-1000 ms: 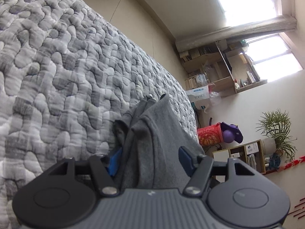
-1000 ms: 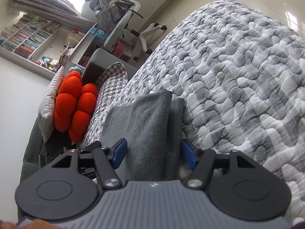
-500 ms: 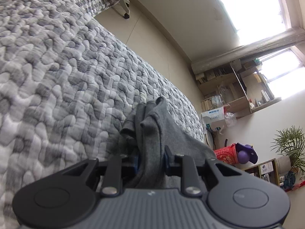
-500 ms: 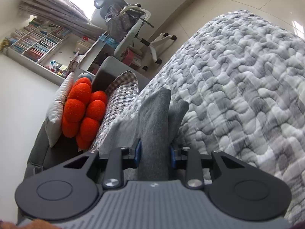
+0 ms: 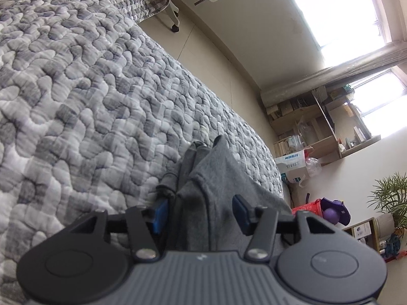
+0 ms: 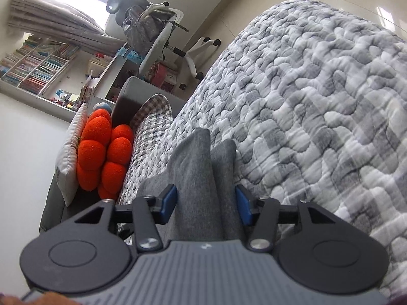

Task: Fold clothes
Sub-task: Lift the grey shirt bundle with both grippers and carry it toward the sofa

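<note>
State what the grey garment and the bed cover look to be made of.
Grey garment: seemingly a soft knit, cotton-like jersey; matte, heathered, folding in limp rounded creases. Bed cover: looks like a quilted, padded woven fabric; puffy stitched cells in a grey-and-white check, matte finish.

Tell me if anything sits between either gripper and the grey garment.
Nothing visible does. The grey garment already lies between the opening jaws of the left gripper, and its other end between those of the right gripper. Only the quilt lies beneath.
</note>
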Demonstrator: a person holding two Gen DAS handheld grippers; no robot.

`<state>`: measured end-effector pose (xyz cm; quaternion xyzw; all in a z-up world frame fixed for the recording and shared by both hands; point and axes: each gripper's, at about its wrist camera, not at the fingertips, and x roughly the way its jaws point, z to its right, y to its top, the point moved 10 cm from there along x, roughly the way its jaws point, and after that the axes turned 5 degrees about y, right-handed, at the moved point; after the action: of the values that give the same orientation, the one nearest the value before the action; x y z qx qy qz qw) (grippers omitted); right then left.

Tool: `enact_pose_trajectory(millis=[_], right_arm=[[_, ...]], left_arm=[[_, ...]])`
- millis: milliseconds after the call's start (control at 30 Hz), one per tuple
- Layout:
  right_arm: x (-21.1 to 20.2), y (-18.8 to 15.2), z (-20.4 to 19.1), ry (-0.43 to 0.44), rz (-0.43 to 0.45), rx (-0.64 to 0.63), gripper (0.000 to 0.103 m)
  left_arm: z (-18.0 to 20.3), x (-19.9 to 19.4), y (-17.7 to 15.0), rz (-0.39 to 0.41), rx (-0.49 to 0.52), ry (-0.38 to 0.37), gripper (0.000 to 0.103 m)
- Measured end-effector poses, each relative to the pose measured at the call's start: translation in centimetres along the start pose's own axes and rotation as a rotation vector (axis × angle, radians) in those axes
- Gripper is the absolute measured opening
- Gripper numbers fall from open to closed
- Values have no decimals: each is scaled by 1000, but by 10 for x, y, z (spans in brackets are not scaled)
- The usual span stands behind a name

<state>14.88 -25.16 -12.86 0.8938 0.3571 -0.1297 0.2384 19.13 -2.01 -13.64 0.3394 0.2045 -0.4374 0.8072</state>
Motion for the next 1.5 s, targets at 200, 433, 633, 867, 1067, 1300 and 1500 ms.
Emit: enact_pose_trajectory(millis=[200,433,633,867,1067,1300,1500], right_arm=[[8,-4,-4,-43,36,-32,48],[11,-3,-24,-79,92,-66,32],[22,-7,-50,-35,87,-82,31],[48,-24,-76,11,39,-86,31],[68,-39,-94,37,-6,-98,31],[90,-59,-117,66,-43,-110,31],[108,-76,-139,95,-90,-124,31]], left_arm=[[6,4,-3,37,12,62,35],[19,-17,0,118,4,91,21],[12,-55,12,185,-30,108,21],[-8,-96,23,237,-66,139,21],[-29,-118,32,264,-109,161,21],[-55,-146,43,299,-154,185,21],[-80,-177,59,333,-254,171,21]])
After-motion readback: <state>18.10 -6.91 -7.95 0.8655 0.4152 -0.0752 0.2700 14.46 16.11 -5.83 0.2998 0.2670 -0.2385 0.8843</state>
